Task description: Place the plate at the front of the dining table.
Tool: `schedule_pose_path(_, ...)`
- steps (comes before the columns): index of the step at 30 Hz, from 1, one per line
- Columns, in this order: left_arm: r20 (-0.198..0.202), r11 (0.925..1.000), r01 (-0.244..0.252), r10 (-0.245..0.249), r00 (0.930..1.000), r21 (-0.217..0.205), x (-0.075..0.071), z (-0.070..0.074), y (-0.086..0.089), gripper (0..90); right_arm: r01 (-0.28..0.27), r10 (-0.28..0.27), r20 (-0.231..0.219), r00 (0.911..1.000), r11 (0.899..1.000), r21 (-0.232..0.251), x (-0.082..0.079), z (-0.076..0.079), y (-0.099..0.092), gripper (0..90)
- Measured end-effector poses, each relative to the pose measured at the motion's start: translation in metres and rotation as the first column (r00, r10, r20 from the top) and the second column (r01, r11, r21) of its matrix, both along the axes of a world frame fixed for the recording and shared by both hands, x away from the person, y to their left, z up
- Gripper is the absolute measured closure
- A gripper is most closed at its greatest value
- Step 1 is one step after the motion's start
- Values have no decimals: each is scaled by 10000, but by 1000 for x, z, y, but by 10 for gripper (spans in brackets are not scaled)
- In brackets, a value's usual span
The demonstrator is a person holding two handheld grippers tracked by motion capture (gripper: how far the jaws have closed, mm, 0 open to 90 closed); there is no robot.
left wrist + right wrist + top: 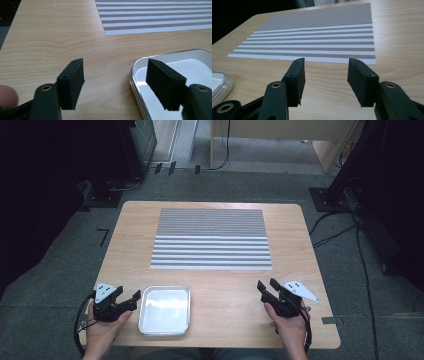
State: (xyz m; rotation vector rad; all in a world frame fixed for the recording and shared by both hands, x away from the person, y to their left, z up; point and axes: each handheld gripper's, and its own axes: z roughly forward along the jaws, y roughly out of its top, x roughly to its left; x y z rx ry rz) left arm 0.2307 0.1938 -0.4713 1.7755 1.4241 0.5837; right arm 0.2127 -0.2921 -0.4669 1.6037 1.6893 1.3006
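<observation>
Tray (165,310), a shallow metal one with rounded corners and a pale inner floor, lies at the near edge of the surface (215,285), just beside my left hand-held gripper (128,298) and well apart from my right. The surface is light wood grain. On its far half lies a striped mat (211,239), fine grey lines on the far portion and broader white and grey bands on the near portion; the mat and the tray are apart, with bare wood between them. My left hand-held gripper stands with its jaws apart and nothing between the pads; in the left gripper view one jaw hangs over the tray's near corner (140,72), the other over bare wood. My right hand-held gripper (267,286), at the near right of the surface, has its jaws apart and holds nothing; it points toward the mat's near edge (312,58).
</observation>
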Motion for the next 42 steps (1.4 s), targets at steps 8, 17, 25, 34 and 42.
schedule_pose_path(8,-211,9986,-344,336,9992,-400,3,0,7,373,-901,897,-394,9952,9959,-77,1,2,30,465)
schedule_pose_path(17,-175,9979,-490,483,9987,-418,3,0,10,379,-1300,1305,-277,9911,9913,183,2,2,61,468)
schedule_pose_path(25,-229,9932,291,-319,9992,-1132,3,1,12,502,-1678,1700,-328,9849,9839,614,2,0,83,501)
schedule_pose_path(34,-583,9720,1107,-1253,9904,-2075,6,0,16,568,-2260,2313,-506,9716,9696,942,0,-1,108,536)
schedule_pose_path(42,-1257,9537,1223,-1618,9788,-2747,9,0,24,642,-2617,2761,-677,9588,9503,1689,-2,-4,129,601)
